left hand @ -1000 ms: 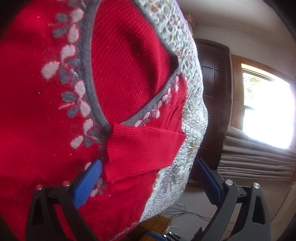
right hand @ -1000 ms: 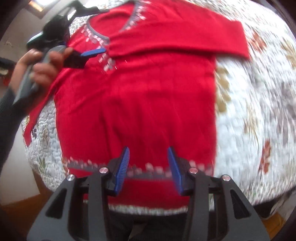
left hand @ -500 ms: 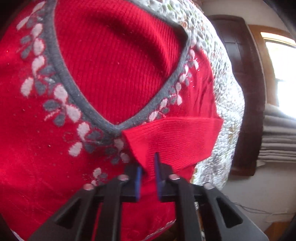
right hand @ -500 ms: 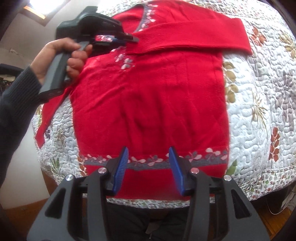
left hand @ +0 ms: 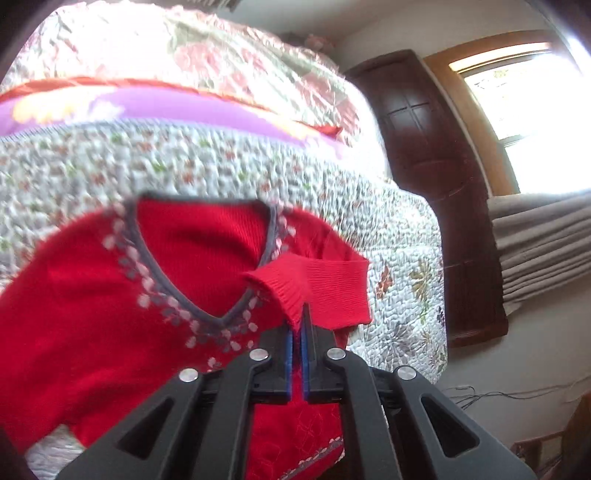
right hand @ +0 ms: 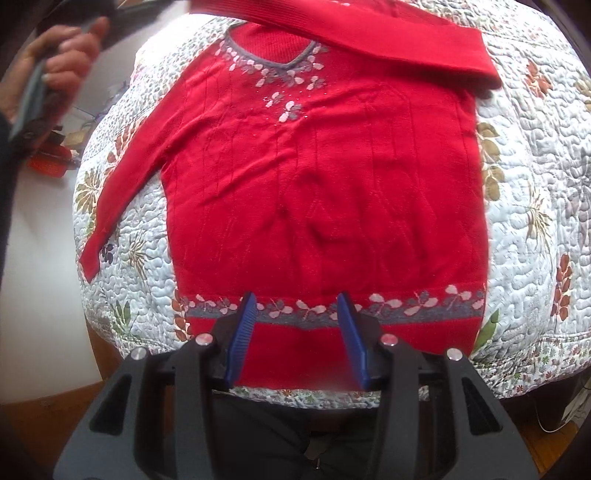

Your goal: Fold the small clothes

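A red sweater [right hand: 325, 192] with a grey V-neck and a flowered hem band lies face up on a quilted floral bedspread [right hand: 535, 206], its body flat and its hem toward the near edge of the bed. The left gripper [left hand: 298, 334], its blue pads pressed together, pinches the ribbed cuff [left hand: 314, 288] of one sleeve and holds it raised just beside the point of the neckline [left hand: 218, 317]. From the right wrist camera that sleeve [right hand: 369, 33] runs across the top of the sweater from the shoulder on the right, clear of the chest. The other sleeve [right hand: 122, 181] trails out flat over the bedspread toward the left edge of the bed. A person's hand [right hand: 59, 62], blurred, grips the left tool's handle at the upper left of that view. The right gripper [right hand: 297, 325] hangs over the hem band with its jaws wide apart and nothing between them; whether the tips touch the knit cannot be made out. Behind the bed, in the left wrist camera, a dark wooden door [left hand: 436, 177] stands next to a bright window [left hand: 532, 122], with folded grey fabric [left hand: 543, 236] stacked below the sill
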The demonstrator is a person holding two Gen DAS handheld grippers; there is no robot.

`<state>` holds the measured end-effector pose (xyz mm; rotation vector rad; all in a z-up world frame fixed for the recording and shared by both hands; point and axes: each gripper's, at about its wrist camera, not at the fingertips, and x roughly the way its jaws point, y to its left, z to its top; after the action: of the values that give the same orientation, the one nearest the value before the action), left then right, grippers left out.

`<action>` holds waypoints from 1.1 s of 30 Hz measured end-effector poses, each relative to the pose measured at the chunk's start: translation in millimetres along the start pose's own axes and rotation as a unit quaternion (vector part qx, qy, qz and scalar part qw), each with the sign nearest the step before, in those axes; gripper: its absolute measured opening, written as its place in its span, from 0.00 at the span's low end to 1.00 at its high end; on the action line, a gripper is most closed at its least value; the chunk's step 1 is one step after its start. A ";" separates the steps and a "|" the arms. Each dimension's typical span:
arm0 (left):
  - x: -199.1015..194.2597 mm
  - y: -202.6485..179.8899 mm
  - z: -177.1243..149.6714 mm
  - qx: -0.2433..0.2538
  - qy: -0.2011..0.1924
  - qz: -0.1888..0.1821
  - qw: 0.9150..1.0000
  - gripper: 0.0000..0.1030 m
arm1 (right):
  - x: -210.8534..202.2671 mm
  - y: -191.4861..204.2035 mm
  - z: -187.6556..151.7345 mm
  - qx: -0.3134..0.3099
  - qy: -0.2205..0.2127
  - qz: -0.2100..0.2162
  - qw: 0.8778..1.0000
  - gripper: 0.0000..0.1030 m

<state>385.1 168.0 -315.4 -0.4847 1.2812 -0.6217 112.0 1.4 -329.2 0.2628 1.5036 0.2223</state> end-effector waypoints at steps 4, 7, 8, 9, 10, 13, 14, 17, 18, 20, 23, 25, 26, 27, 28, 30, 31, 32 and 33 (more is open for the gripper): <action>-35.5 21.3 -0.3 -0.007 -0.018 0.011 1.000 0.03 | 4.8 2.5 0.7 -0.001 0.007 0.001 1.000 0.44; -51.0 48.4 -3.9 -0.021 -0.022 0.023 0.999 0.03 | 6.8 4.2 0.8 -0.002 0.010 0.001 1.000 0.44; -53.9 57.9 -6.0 -0.028 -0.021 0.026 0.999 0.03 | 7.1 4.2 0.5 -0.002 0.011 0.001 1.000 0.44; -56.0 67.2 -8.9 -0.033 -0.020 0.030 0.999 0.03 | 7.5 4.3 0.5 -0.003 0.011 0.001 1.000 0.44; -56.3 77.3 -12.2 -0.041 -0.019 0.033 0.998 0.03 | 8.3 4.3 0.7 -0.003 0.013 0.000 1.000 0.44; -53.0 107.0 -22.5 -0.064 -0.013 0.037 0.997 0.03 | 10.2 5.0 0.7 -0.003 0.016 -0.001 1.000 0.44; -51.8 118.8 -26.4 -0.072 -0.010 0.038 0.997 0.03 | 11.0 5.3 0.7 -0.004 0.017 -0.001 1.000 0.44; -42.2 148.6 -33.6 -0.092 -0.005 0.039 0.995 0.03 | 14.2 5.8 1.0 -0.006 0.022 -0.002 1.000 0.44; -38.4 157.5 -36.0 -0.100 -0.004 0.041 0.994 0.03 | 15.3 6.2 0.7 -0.006 0.024 -0.002 1.000 0.44; -30.6 175.3 -40.8 -0.114 0.000 0.044 0.993 0.03 | 17.3 5.6 0.5 -0.006 0.028 -0.003 1.000 0.44; -22.2 196.9 -46.5 -0.130 0.005 0.046 0.990 0.03 | 19.2 5.1 1.1 -0.006 0.032 -0.005 0.999 0.44; -17.3 206.4 -48.6 -0.132 0.008 0.049 0.990 0.03 | 20.8 3.9 1.6 -0.005 0.035 -0.006 0.999 0.44; -14.7 209.9 -48.8 -0.133 0.010 0.049 0.990 0.03 | 22.0 3.4 2.1 -0.005 0.036 -0.006 0.999 0.44; -11.2 213.9 -49.1 -0.135 0.013 0.050 0.990 0.03 | 23.2 3.2 2.3 -0.005 0.038 -0.007 0.999 0.44; -7.9 217.7 -49.1 -0.137 0.016 0.055 0.989 0.03 | 24.8 3.0 2.8 -0.005 0.040 -0.006 0.999 0.44; -4.1 224.8 -48.7 -0.145 0.017 0.071 0.987 0.06 | 27.8 3.7 3.8 -0.008 0.044 -0.007 0.999 0.44; -5.9 228.2 -48.8 -0.151 0.014 0.086 0.985 0.07 | 28.9 4.5 4.5 -0.009 0.045 -0.007 0.999 0.44; -9.9 229.3 -48.8 -0.157 0.010 0.099 0.983 0.08 | 29.2 5.2 5.2 -0.009 0.046 -0.006 0.999 0.44; -15.7 228.0 -48.6 -0.161 0.004 0.115 0.980 0.09 | 28.7 5.9 5.7 -0.010 0.045 -0.006 0.999 0.44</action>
<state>370.8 348.4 -463.2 -0.5887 1.4279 -0.2222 119.4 15.6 -354.4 0.2314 1.5910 0.2423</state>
